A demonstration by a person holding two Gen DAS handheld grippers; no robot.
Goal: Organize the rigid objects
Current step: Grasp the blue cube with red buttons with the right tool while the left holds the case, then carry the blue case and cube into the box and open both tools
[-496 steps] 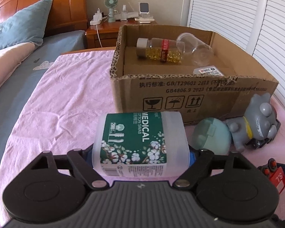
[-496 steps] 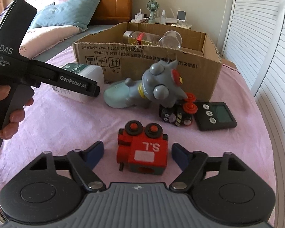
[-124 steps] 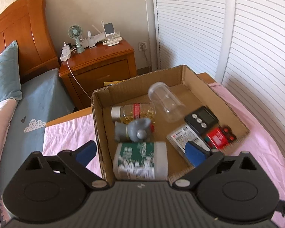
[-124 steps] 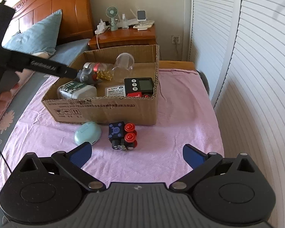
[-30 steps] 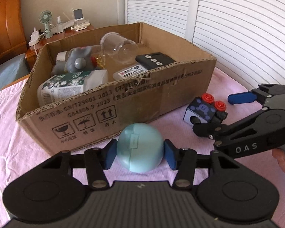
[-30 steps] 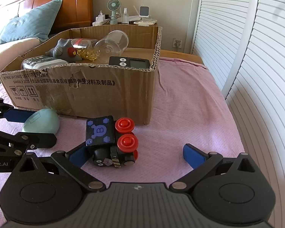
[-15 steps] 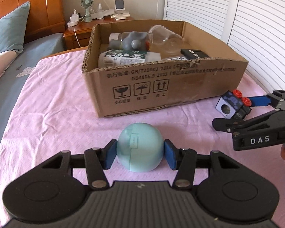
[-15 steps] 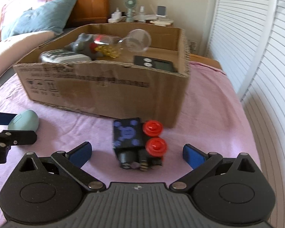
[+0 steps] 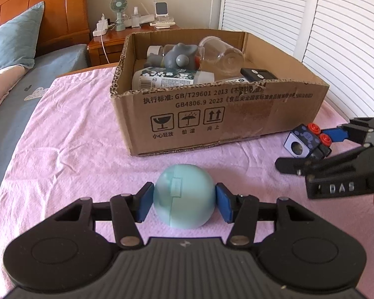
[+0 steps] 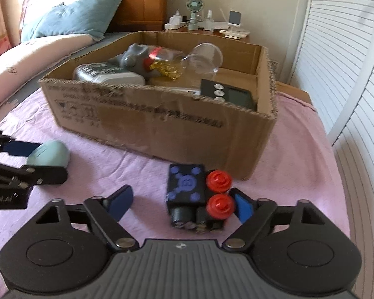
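My left gripper [image 9: 184, 204] is shut on a pale teal egg-shaped case [image 9: 184, 195], held in front of the cardboard box [image 9: 212, 114]; the case also shows in the right wrist view [image 10: 49, 155]. My right gripper [image 10: 182, 203] is open around a black toy block with red knobs [image 10: 195, 196] that lies on the pink cloth; its right pad touches the knobs, its left pad stands apart. The block shows at the right in the left wrist view [image 9: 308, 140]. The box [image 10: 162, 127] holds a grey toy [image 9: 179, 56], a swab jar [image 9: 172, 79], a clear cup [image 9: 220, 52] and a black timer [image 9: 258, 74].
The pink cloth [image 9: 69, 134] covers the bed surface. A wooden nightstand [image 9: 107, 47] with a small fan stands behind the box. White louvred doors [image 9: 336, 30] run along the right. A blue pillow [image 9: 12, 39] lies at the far left.
My left gripper has risen slightly with the teal case. My right gripper has narrowed around the black block, its right pad now against the red knobs.
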